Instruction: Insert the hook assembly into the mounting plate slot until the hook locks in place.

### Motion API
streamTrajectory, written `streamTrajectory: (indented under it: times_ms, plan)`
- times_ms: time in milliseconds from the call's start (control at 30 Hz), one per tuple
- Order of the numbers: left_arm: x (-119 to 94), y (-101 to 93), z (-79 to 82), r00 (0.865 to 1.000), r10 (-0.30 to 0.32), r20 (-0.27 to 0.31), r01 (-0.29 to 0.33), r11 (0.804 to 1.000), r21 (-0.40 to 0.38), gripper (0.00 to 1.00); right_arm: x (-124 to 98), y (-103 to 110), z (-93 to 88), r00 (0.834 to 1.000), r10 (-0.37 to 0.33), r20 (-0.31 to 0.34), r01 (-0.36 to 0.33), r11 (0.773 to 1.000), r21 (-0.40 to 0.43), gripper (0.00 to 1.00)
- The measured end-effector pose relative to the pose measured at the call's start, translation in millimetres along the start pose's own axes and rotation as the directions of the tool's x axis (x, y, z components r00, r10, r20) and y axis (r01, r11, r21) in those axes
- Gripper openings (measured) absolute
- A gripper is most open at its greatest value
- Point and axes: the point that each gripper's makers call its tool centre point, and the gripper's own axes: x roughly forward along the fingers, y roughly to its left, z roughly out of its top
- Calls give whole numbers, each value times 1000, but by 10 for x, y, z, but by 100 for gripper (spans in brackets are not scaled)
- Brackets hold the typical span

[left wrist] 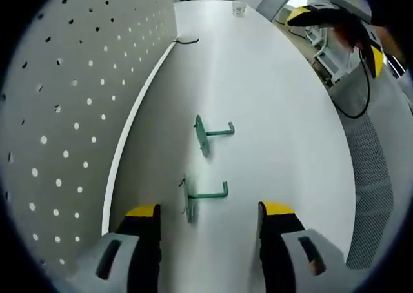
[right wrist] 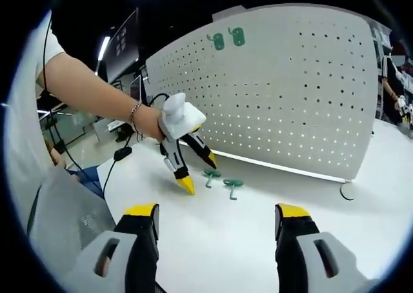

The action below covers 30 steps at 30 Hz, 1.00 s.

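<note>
Two green metal hooks, the nearer [left wrist: 205, 199] and the farther [left wrist: 211, 135], are seen lying apart on the white table [left wrist: 284, 119] beside the white perforated pegboard [left wrist: 58, 93]. The left gripper [right wrist: 197, 171] is held just above them, jaws spread and empty. The right gripper [right wrist: 216, 225] is likewise spread, empty.

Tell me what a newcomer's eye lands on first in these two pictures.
Two green hooks lie on the white table, ahead of the open left tool. Beside them stands a large white perforated panel, with two more green hook plates mounted near its top edge. In the right gripper view, the left tool hovers open over the table hooks.
</note>
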Motion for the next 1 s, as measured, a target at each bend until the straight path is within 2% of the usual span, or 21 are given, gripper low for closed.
streamTrajectory:
  times_ms: [267,467,600,867,1000]
  plan:
    - [-25,119,-9,1000,30,9,-30,998,-55,43,-4,1,-4,1000,1,0,-1,1000,0,70]
    - [-36,147,-22,999,43,2,-43,998,-55,34,-9,0,-12,1000,6,-3,-6,1000,7,68]
    - [-44,170,-32,998,58,-2,-58,996,-70,23,-6,6,-19,1000,9,-6,-9,1000,10,67]
    - [-35,209,-37,997,77,-10,-77,995,-63,11,-8,5,-33,1000,12,-12,-12,1000,14,66]
    - [-37,224,-35,996,84,-15,-84,994,-65,8,-14,-9,-30,1000,10,-11,-10,1000,15,66]
